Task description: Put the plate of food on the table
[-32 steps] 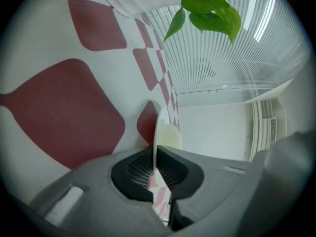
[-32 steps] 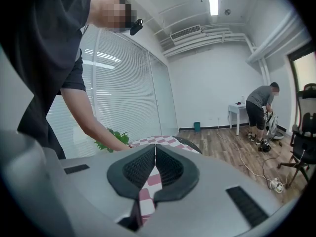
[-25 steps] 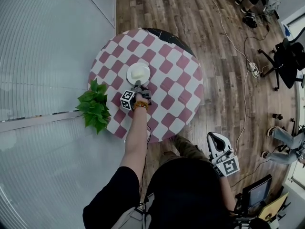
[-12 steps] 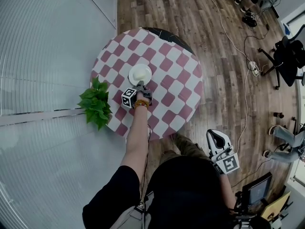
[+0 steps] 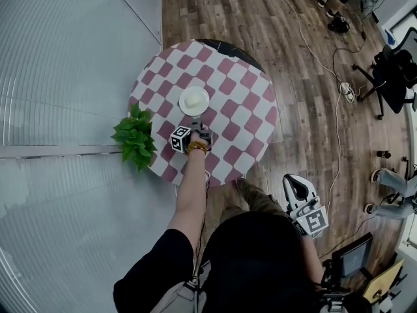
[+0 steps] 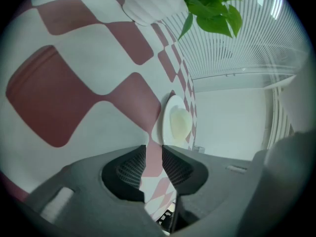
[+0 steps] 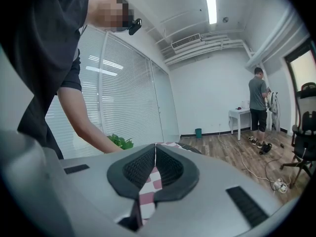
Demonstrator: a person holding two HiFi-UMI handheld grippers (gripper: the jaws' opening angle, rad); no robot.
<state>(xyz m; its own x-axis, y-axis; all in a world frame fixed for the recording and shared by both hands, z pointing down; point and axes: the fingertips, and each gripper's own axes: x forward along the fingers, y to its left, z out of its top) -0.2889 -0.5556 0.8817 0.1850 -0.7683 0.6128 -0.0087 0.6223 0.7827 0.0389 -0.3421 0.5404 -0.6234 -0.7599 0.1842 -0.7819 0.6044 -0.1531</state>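
A white plate of pale food (image 5: 194, 100) rests on the round red-and-white checked table (image 5: 242, 109), left of its middle. My left gripper (image 5: 196, 126) hovers over the table just short of the plate's near rim, apart from it. In the left gripper view the plate (image 6: 177, 123) lies beyond the jaws, which stand slightly apart around my left gripper (image 6: 154, 151) with only tablecloth (image 6: 74, 78) between them. My right gripper (image 5: 294, 186) hangs beside the person's body, off the table. In the right gripper view my right gripper (image 7: 155, 147) has its tips touching and holds nothing.
A green potted plant (image 5: 135, 142) stands at the table's left edge; its white pot (image 6: 150, 3) shows in the left gripper view. Cables (image 5: 335, 77), an office chair (image 5: 394, 70) and people's legs (image 5: 391, 194) are on the wooden floor to the right. Window blinds (image 5: 65, 77) fill the left.
My left gripper has let go of the plate and drawn back toward the person; the plate stays on the table. The right gripper has barely moved.
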